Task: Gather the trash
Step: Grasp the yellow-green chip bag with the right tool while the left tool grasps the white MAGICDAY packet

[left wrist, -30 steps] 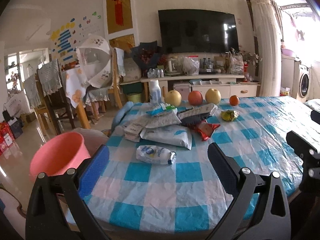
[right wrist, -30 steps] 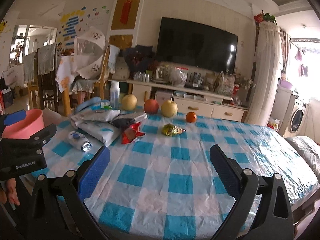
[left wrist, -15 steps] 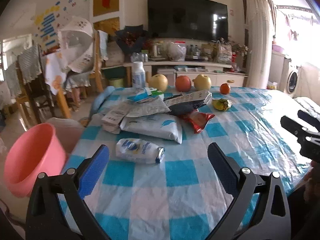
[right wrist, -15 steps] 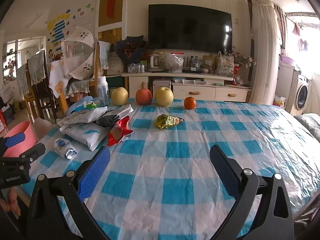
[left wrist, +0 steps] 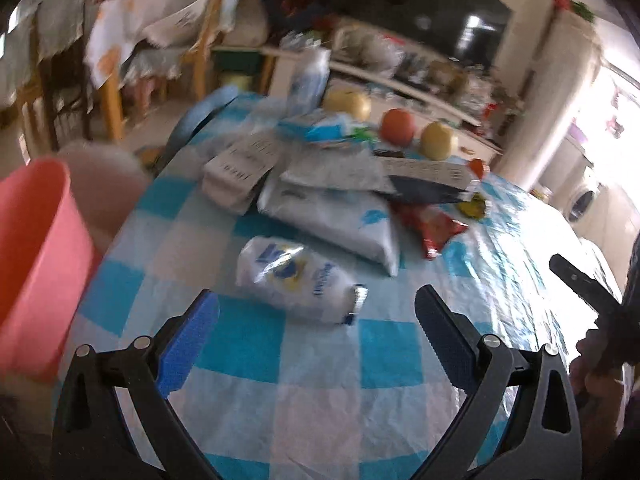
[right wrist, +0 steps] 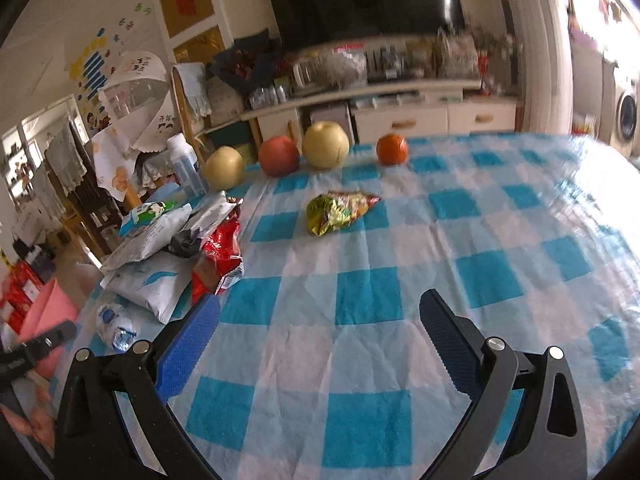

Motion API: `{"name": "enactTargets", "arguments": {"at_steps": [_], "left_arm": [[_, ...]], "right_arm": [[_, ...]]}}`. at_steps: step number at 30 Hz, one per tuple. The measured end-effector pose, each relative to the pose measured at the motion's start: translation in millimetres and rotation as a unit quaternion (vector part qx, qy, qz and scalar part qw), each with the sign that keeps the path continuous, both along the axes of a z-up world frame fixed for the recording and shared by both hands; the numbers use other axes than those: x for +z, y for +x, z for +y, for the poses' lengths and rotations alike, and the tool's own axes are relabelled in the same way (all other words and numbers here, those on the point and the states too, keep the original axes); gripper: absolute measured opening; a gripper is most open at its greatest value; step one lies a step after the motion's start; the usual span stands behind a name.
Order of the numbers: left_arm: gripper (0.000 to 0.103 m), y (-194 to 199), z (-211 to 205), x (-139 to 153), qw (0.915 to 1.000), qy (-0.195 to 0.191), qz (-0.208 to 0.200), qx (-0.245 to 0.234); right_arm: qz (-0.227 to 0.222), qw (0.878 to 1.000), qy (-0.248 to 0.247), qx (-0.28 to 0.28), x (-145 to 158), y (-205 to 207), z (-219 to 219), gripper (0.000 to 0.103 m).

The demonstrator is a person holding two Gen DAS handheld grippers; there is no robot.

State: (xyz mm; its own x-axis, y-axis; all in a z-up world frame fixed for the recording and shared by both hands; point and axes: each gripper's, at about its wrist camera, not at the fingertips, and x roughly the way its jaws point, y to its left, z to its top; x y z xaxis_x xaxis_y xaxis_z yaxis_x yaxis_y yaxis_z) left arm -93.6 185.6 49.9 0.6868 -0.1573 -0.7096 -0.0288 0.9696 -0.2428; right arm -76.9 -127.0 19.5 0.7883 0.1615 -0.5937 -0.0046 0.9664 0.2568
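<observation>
Left tongs (left wrist: 316, 316) gape wide over the bench (left wrist: 384, 360) near its left edge, just short of a white wrapper (left wrist: 296, 280), blurred, perhaps a tissue pack. Right tongs (right wrist: 320, 320) wide, empty.

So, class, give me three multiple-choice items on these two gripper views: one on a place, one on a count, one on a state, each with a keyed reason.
1. Where does the crumpled green and gold foil wrapper lie?
A. in the pink plastic bucket
B. alone on the blue and white checked tablecloth
C. under the pile of packets

2. How many round fruits stand along the table's far edge?
A. two
B. four
C. six

3. How is the left gripper?
A. open, holding nothing
B. shut on the white and blue wrapped packet
C. shut on a fruit

Answers: 1 B, the wrapper sits apart from the pile; 2 B, two yellow, one red, one small orange; 3 A, its fingers stand wide apart, short of the white and blue wrapped packet.
</observation>
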Motion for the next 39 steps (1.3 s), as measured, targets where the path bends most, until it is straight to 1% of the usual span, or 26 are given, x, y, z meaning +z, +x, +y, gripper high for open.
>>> {"name": "enactTargets", "arguments": {"at_steps": [2, 4, 6, 9, 13, 17, 19, 20, 21, 23, 26, 27, 28, 29, 30, 34, 37, 39], "left_arm": [[0.097, 4, 1, -3, 0.9999, -0.009, 0.005, 0.012], [0.096, 10, -2, -5, 0.9996, -0.015, 0.007, 0.021], [0.094, 15, -4, -7, 0.9995, -0.013, 0.011, 0.028], [0.090, 25, -9, -13, 0.9989, -0.009, 0.022, 0.041], [0.088, 36, -12, -19, 0.9977, -0.010, 0.034, 0.058], [0.087, 47, -16, -27, 0.9964, 0.008, 0.048, 0.069], [0.081, 53, -17, -31, 0.9955, 0.015, 0.058, 0.073], [0.075, 56, -17, -33, 0.9948, 0.020, 0.063, 0.077], [0.073, 58, -16, -35, 0.9943, 0.022, 0.068, 0.080], [0.073, 61, -17, -37, 0.9940, 0.030, 0.066, 0.082], [0.073, 65, -19, -37, 0.9935, 0.036, 0.067, 0.085], [0.073, 66, -19, -36, 0.9935, 0.035, 0.067, 0.085], [0.073, 67, -19, -36, 0.9936, 0.035, 0.067, 0.083], [0.073, 68, -19, -36, 0.9938, 0.037, 0.067, 0.080], [0.073, 69, -18, -36, 0.9941, 0.038, 0.067, 0.077], [0.074, 71, -15, -36, 0.9957, 0.037, 0.058, 0.061], [0.075, 74, -15, -37, 0.9963, 0.045, 0.053, 0.051], [0.075, 76, -15, -38, 0.9962, 0.052, 0.052, 0.047]], "right_arm": [[0.013, 1.000, 0.015, 0.004, -3, 11, -4, 0.099], [0.020, 1.000, 0.018, 0.005, -5, 20, -6, 0.099], [0.026, 0.999, 0.019, 0.003, -5, 30, -11, 0.099], [0.033, 0.999, 0.038, 0.000, -8, 46, -22, 0.099], [0.038, 0.997, 0.063, -0.011, -10, 71, -34, 0.099], [0.036, 0.996, 0.076, -0.001, -12, 97, -37, 0.099], [0.040, 0.994, 0.097, 0.005, -14, 112, -40, 0.099], [0.043, 0.993, 0.110, 0.004, -16, 119, -42, 0.099], [0.047, 0.992, 0.119, 0.003, -18, 124, -44, 0.098], [0.060, 0.989, 0.132, -0.001, -23, 136, -47, 0.098], [0.073, 0.988, 0.136, -0.009, -29, 150, -49, 0.097], [0.080, 0.988, 0.133, -0.013, -33, 155, -49, 0.093], [0.083, 0.988, 0.131, -0.015, -35, 158, -49, 0.081], [0.089, 0.988, 0.126, -0.016, -39, 163, -48, 0.077], [0.093, 0.988, 0.120, -0.017, -42, 165, -46, 0.075], [0.089, 0.994, 0.070, -0.010, -39, 167, -32, 0.075], [0.090, 0.996, 0.027, 0.000, -38, 168, -17, 0.075], [0.091, 0.996, 0.008, 0.005, -38, 171, -10, 0.074]]}}
